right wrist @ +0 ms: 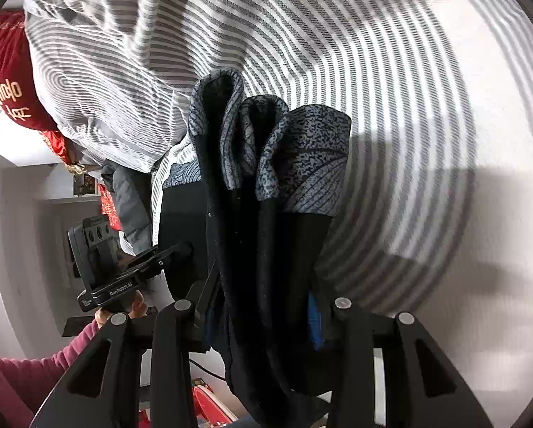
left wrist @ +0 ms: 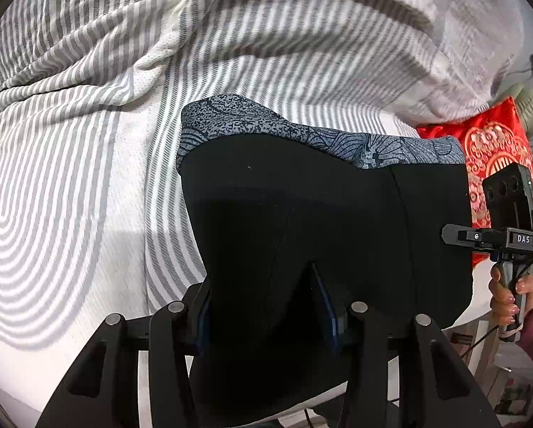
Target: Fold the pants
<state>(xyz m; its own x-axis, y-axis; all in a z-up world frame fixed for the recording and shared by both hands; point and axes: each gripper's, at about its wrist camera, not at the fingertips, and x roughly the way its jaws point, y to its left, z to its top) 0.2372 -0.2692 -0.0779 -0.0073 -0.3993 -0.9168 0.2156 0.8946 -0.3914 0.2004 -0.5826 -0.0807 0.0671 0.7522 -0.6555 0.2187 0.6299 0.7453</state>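
Black pants with grey patterned cuffs (left wrist: 302,221) hang lifted above striped grey-white bed cover (left wrist: 70,178). Left gripper (left wrist: 262,306) clamped on black cloth; right gripper (right wrist: 262,317) clamped on bunched layers. Risk: thick bunch slips out, inner layers sag, fold becomes uneven; cuffs may drag on cover.

Bright daylight; hard shadows fall on the striped bedding (right wrist: 391,71) beyond the jaws; fisheye bending and slight blur at edges.

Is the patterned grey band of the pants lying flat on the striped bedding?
No, the patterned band hangs bunched in folds above the striped bedding.
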